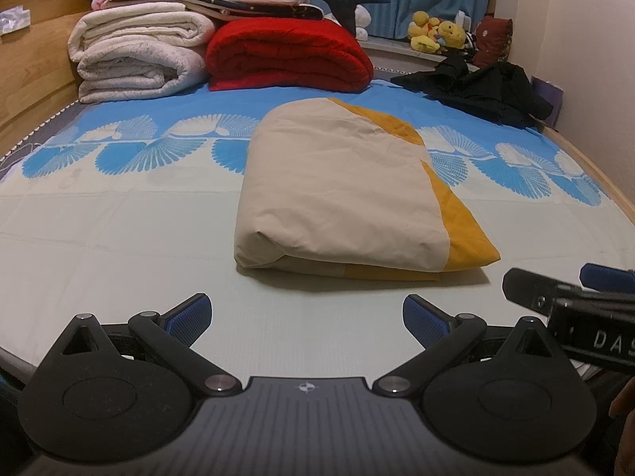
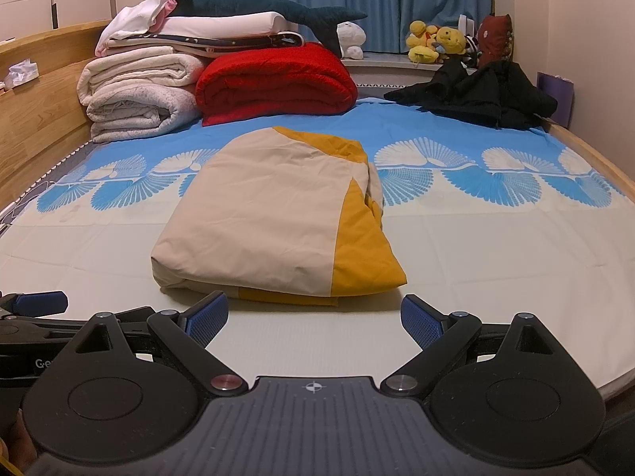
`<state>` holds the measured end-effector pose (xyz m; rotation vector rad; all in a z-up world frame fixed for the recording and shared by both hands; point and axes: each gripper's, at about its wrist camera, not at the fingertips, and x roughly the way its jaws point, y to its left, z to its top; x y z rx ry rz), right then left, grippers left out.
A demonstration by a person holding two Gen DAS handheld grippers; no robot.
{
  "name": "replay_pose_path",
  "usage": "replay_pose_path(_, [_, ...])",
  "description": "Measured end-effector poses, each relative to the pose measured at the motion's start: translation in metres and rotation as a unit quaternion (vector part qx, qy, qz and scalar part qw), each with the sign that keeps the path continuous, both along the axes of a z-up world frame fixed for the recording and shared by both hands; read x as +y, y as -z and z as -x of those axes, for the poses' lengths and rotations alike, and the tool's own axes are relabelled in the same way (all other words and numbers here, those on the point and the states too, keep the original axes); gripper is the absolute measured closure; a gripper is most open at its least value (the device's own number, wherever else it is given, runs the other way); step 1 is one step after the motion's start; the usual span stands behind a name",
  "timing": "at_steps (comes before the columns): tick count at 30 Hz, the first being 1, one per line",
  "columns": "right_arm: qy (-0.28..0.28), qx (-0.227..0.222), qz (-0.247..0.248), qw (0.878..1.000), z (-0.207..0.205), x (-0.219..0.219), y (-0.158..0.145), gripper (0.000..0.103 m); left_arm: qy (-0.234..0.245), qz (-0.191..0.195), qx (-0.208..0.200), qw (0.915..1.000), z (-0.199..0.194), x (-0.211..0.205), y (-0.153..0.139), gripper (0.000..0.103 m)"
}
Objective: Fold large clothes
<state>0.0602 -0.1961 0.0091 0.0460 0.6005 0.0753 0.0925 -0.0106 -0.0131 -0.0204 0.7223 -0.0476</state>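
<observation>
Folded garment [image 1: 345, 190], cream with a mustard-yellow panel, is found lying on the bed sheet [image 1: 119, 238] near the middle of the bed, directly ahead of both grippers and apart from them. It is judged to be soft, limp and light for its bulk, with no stiffness of its own; layers are expected to slide over one another if it is lifted from one point only. A hold at the two near corners, or along the thick rounded fold at the near left edge, is judged the most secure, with both layers pinched together. The yellow corner at the near right is thinner and is likely to peel away if taken alone.

As to appearance, the garment is seen as a compact, roughly rectangular bundle, several layers deep, with a smooth cream upper face lightly creased. The yellow panel runs along the right side from the far edge to the near corner, and a yellow strip shows beneath at the near edge. The folding is judged to be largely complete.

A black garment [image 2: 476, 95] is noted in a loose heap at the far right of the bed, unfolded.

Left gripper [image 1: 305, 317] is held with its blue pads spread wide and nothing between them. Right gripper [image 2: 315, 317] is likewise spread and empty, just short of the bundle's near edge.
</observation>
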Motion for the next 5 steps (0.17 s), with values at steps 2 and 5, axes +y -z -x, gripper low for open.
replay_pose_path(2, [-0.002, 0.002, 0.003, 1.0, 0.0004, 0.0025, 0.0019, 0.009, 0.004, -0.002, -0.009, 0.9999, 0.002, 0.0006, -0.0002, 0.001])
replay_pose_path(5, [-0.002, 0.002, 0.001, 1.0, 0.0025, 0.0056, 0.0036, 0.009, 0.005, -0.007, -0.022, 0.9997, 0.0038, 0.0017, -0.0029, 0.001])
